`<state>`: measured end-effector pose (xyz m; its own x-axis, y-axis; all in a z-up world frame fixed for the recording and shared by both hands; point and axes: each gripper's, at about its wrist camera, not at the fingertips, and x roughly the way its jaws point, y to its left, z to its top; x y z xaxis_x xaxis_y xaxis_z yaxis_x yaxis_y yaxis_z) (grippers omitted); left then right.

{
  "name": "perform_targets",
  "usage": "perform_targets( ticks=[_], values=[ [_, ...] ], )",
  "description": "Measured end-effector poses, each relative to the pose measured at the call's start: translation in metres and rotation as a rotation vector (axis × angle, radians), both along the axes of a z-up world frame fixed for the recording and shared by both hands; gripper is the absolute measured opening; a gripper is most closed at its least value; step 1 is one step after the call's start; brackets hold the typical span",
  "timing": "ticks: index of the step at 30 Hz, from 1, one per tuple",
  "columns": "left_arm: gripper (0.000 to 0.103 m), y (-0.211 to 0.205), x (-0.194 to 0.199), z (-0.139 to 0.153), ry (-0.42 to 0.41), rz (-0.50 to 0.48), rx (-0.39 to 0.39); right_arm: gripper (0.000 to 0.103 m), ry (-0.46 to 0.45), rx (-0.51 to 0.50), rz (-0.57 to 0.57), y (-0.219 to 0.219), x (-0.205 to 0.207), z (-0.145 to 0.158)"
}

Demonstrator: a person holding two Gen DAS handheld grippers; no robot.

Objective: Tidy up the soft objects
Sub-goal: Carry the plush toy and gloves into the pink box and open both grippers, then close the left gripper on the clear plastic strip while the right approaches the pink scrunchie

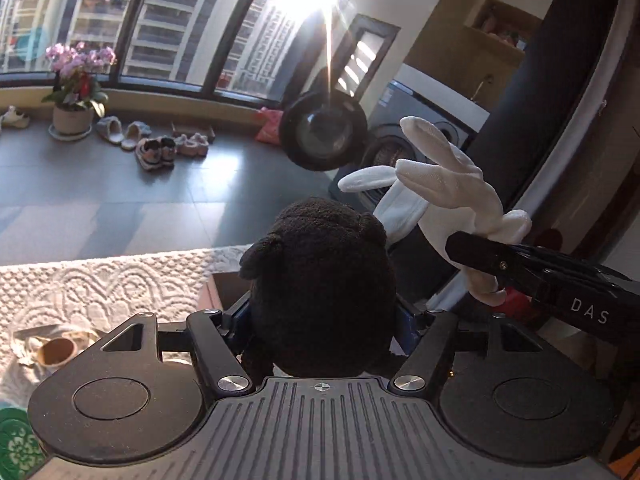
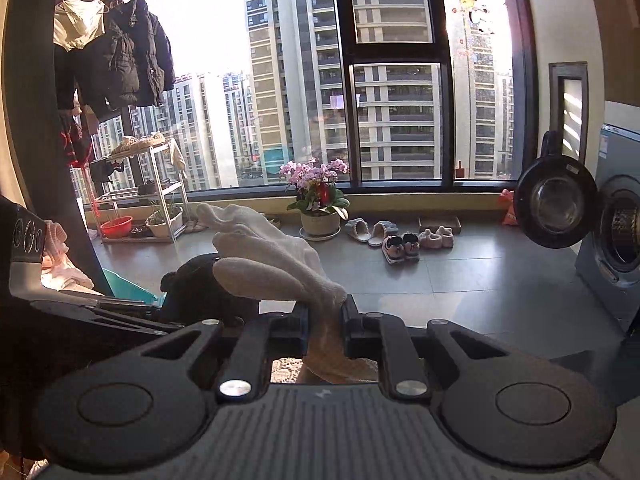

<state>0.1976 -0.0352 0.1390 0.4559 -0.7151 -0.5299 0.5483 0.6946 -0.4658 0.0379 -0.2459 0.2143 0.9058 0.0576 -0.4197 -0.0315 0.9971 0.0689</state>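
Note:
My left gripper (image 1: 322, 320) is shut on a black plush toy (image 1: 320, 280) with small round ears, held upright above the table edge. My right gripper (image 2: 325, 320) is shut on a white glove (image 2: 272, 256), whose fingers stick up and to the left. In the left wrist view the right gripper (image 1: 472, 250) comes in from the right with the white glove (image 1: 440, 176) beside the plush toy. In the right wrist view the plush toy (image 2: 200, 292) shows dark behind the glove, at the left.
A white embossed cloth (image 1: 100, 292) covers the table at the left, with a small cup (image 1: 56, 350) on it. A washing machine (image 2: 616, 240) with its round door (image 2: 556, 200) open stands at the right. Shoes (image 2: 400, 244), a flower pot (image 2: 320, 220) and a rack (image 2: 156, 200) line the window.

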Motion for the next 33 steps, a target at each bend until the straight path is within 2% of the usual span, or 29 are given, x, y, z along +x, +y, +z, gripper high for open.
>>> perform_targets(
  ticks=[2, 4, 5, 8, 12, 17, 21, 24, 28, 33],
  values=[
    [0.073, -0.018, 0.018, -0.03, 0.123, -0.013, -0.04, 0.015, 0.015, -0.032, -0.037, -0.011, 0.003, -0.011],
    [0.074, -0.034, 0.029, -0.051, 0.196, -0.011, -0.051, 0.015, 0.05, -0.043, -0.062, -0.021, 0.008, -0.022],
    [0.074, -0.043, 0.031, -0.058, 0.202, -0.025, -0.04, 0.015, 0.068, -0.04, -0.072, -0.026, 0.01, -0.027],
    [0.072, -0.065, 0.027, -0.067, 0.165, -0.09, 0.009, 0.015, 0.112, -0.018, -0.106, -0.043, 0.015, -0.044],
    [0.068, -0.074, 0.014, -0.059, 0.087, -0.131, 0.028, 0.015, 0.154, 0.029, -0.135, -0.062, 0.021, -0.062],
    [0.068, -0.061, -0.012, -0.043, -0.024, -0.083, 0.06, 0.016, 0.219, 0.109, -0.132, -0.071, 0.031, -0.086],
    [0.068, -0.039, -0.048, -0.037, -0.09, -0.053, 0.079, 0.025, 0.298, 0.186, -0.097, -0.064, 0.038, -0.107],
    [0.068, -0.018, -0.076, -0.036, -0.124, -0.059, 0.075, 0.039, 0.295, 0.231, -0.066, -0.056, 0.034, -0.109],
    [0.068, 0.007, -0.106, -0.041, -0.139, -0.045, 0.067, 0.049, 0.255, 0.221, -0.026, -0.044, 0.031, -0.097],
    [0.068, 0.042, -0.139, -0.054, -0.185, 0.012, 0.104, 0.051, 0.222, 0.189, 0.0, -0.023, 0.03, -0.084]
  ],
)
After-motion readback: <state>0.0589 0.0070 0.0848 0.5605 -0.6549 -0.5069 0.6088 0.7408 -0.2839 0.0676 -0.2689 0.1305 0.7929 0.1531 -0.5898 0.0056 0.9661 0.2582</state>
